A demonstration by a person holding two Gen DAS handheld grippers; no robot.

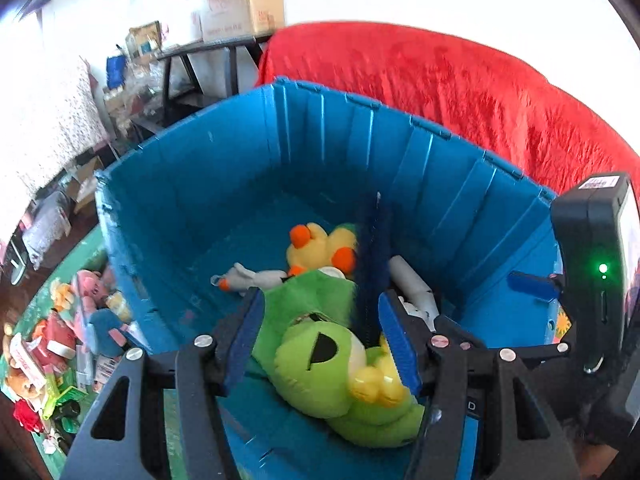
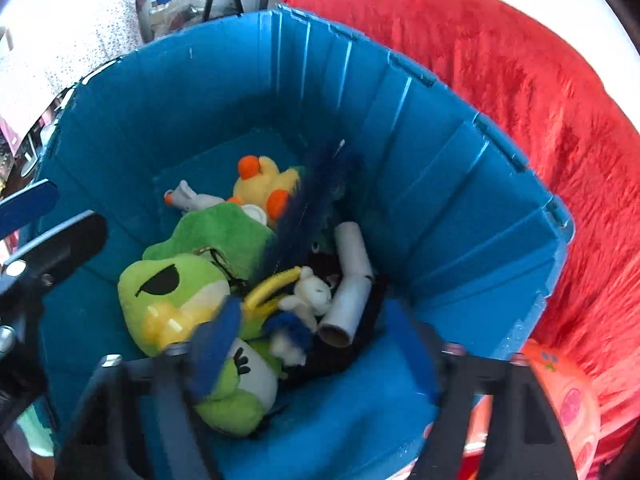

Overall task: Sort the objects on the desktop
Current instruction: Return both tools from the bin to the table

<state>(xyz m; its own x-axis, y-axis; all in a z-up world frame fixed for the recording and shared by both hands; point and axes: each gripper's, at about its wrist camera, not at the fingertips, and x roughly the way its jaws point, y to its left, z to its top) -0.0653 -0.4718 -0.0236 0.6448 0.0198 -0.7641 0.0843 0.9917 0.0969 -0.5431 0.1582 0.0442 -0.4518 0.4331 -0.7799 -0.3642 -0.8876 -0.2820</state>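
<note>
Finds left gripper (image 1: 320, 308) half-open, right gripper (image 2: 320, 324) wide, both empty above the bin (image 1: 200, 180); probably handles frog toy (image 1: 312, 372) as soft, light, squashy; best pinched across the plump head.

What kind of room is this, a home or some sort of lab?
Probably a lived-in home room used for storage. Soft toys fill a blue bin, a red blanket drapes furniture behind it, and cardboard boxes sit stacked on a dark table.
</note>
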